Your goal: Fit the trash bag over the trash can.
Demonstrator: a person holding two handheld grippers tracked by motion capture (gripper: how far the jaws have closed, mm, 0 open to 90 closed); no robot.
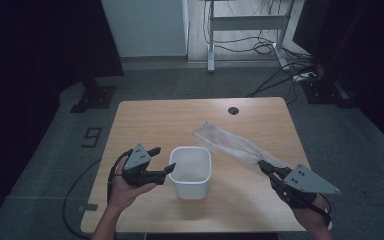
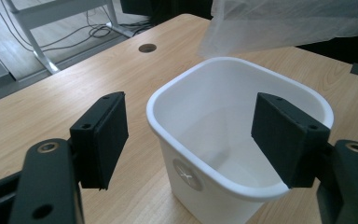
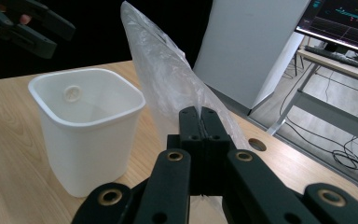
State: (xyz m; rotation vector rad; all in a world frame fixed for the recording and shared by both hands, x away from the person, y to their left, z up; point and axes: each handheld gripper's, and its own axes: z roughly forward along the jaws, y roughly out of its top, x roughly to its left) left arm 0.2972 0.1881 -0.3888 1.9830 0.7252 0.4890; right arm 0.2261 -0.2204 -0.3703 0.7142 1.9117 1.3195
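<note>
High view placed the white bin (image 1: 191, 171) mid-table between both grippers. Right gripper (image 3: 199, 122) was clenched on a clear plastic bag (image 3: 168, 74); left gripper (image 2: 191, 135) stood released, straddling the bin's near rim untouched, as its own view showed.

A light wooden table (image 1: 180, 120) with a round cable hole (image 1: 233, 110) at its twelve o'clock edge stood on grey carpet (image 1: 330, 145). Beyond it, toward twelve o'clock, a white metal desk frame (image 1: 245, 22) stood over tangled black cables (image 1: 265, 47) beside a white panel (image 1: 145, 27). The room's sides lay dark.
</note>
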